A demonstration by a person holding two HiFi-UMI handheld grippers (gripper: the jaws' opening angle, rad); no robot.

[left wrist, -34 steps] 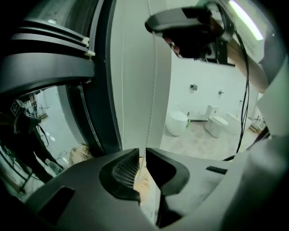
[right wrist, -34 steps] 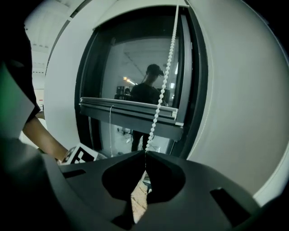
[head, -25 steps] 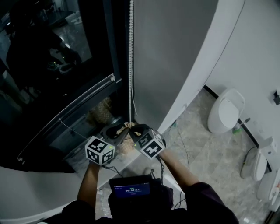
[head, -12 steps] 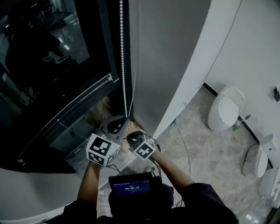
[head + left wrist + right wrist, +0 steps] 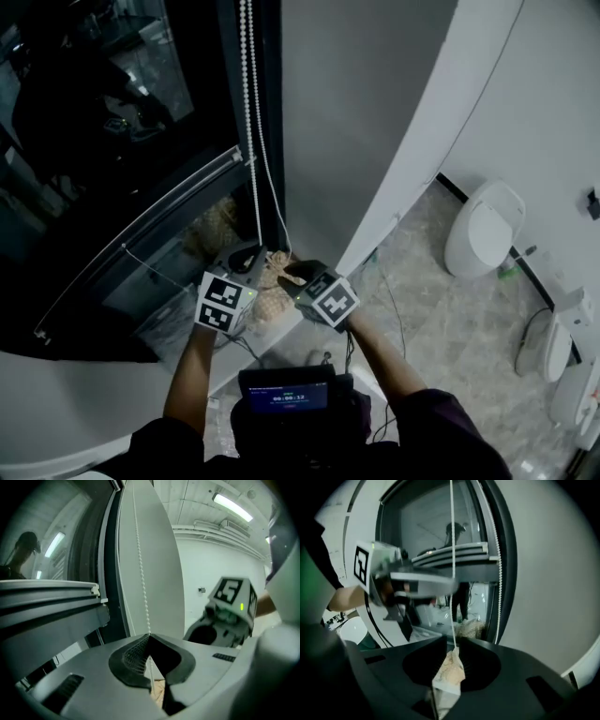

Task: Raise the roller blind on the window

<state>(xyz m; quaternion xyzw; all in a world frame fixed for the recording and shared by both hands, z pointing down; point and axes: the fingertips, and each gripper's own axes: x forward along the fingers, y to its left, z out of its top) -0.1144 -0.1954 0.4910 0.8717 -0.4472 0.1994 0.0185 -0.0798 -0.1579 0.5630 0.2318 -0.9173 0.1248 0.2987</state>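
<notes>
The top of the roller blind [image 5: 103, 141] is cut off, and the window is too dark to see through. Its bottom bar [image 5: 141, 234] crosses on the left. The jaws of the left gripper [image 5: 251, 261] and right gripper [image 5: 289, 270] are pinched on the bead chain [image 5: 246, 94]. A toilet [image 5: 483, 234] stands on the stone floor [image 5: 441, 319], far right.

Bead chain [image 5: 247, 94] drops in two strands from 12 o'clock to centre, along the dark window frame [image 5: 267, 112]. Left gripper [image 5: 246, 265] and right gripper [image 5: 292, 272] sit side by side at centre, tips at the strands' lower ends, marker cubes toward 6. Blind rail [image 5: 141, 234] slants across at 9. Toilet [image 5: 483, 234] at 3. Lit screen [image 5: 281, 398] at 6.
</notes>
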